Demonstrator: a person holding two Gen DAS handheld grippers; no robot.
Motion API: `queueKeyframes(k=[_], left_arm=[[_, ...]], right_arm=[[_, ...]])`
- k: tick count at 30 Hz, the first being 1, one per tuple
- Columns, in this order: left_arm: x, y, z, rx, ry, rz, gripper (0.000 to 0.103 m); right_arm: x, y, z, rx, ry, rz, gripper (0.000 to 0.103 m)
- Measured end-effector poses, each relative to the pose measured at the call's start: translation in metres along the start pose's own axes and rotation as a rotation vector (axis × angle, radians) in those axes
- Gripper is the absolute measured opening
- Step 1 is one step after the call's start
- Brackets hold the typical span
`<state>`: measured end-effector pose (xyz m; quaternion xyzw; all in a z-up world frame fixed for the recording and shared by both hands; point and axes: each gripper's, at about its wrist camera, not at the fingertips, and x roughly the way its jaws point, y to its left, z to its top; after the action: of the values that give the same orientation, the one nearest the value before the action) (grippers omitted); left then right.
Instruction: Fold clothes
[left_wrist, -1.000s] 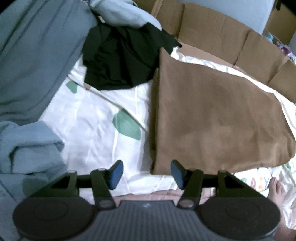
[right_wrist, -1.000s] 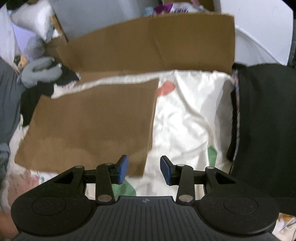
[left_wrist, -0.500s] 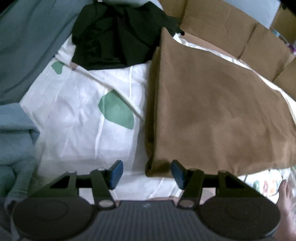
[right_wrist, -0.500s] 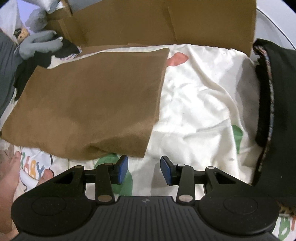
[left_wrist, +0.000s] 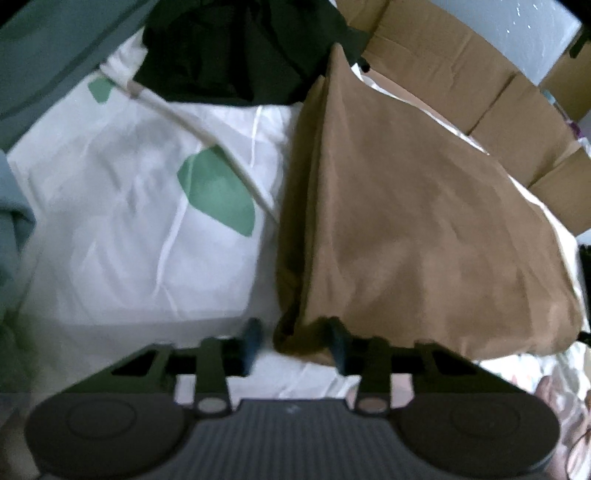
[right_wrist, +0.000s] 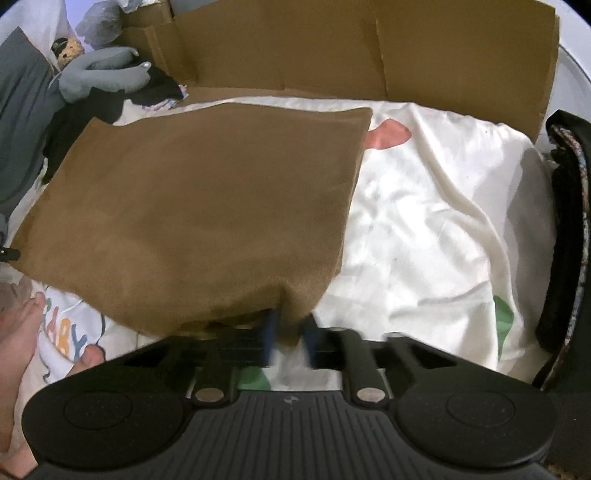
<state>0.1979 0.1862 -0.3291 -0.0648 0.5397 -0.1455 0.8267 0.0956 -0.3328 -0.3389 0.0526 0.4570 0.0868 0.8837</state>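
Folded brown cloth (left_wrist: 424, 229) flat on white sheet (left_wrist: 122, 236), long axis running between the tongs, left gripper (left_wrist: 295, 345) apart around its near-left corner, right gripper (right_wrist: 289, 341) nearly together on its near-right corner

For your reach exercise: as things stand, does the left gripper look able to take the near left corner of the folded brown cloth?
Probably yes. The left gripper is open, and the folded brown cloth has its near corner already between the fingers, with nothing in the way.
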Motion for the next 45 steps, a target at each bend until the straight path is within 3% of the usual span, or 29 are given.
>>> queueKeyframes(k=[1, 4, 10, 20, 27, 33, 42, 45], left_arm=[[0.000, 0.002, 0.000, -0.008, 0.003, -0.010, 0.019], [-0.004, 0.003, 0.000, -0.019, -0.015, -0.023, 0.009], [-0.021, 0.002, 0.004, -0.032, -0.072, -0.012, 0.007], [-0.019, 0.001, 0.012, -0.025, -0.067, 0.026, 0.007], [-0.024, 0.003, 0.013, -0.034, -0.057, 0.084, 0.013], [-0.046, -0.003, 0.024, -0.001, -0.120, 0.134, 0.019], [-0.022, -0.045, 0.025, 0.094, -0.132, 0.040, 0.022], [-0.007, -0.058, 0.021, 0.140, -0.110, 0.011, 0.024]], right_arm=[[-0.002, 0.000, 0.000, -0.003, 0.002, 0.001, 0.003], [-0.007, 0.000, 0.001, -0.014, 0.008, 0.003, 0.001], [-0.023, -0.002, 0.004, -0.022, 0.017, -0.005, 0.000], [-0.027, -0.023, 0.000, 0.100, 0.002, -0.089, 0.003], [-0.036, -0.014, 0.000, 0.106, -0.023, -0.023, 0.003], [-0.026, 0.007, 0.007, 0.064, -0.034, 0.017, 0.003], [0.015, 0.027, 0.011, 0.070, 0.026, -0.020, 0.003], [0.027, 0.029, 0.005, 0.066, 0.066, -0.063, 0.009]])
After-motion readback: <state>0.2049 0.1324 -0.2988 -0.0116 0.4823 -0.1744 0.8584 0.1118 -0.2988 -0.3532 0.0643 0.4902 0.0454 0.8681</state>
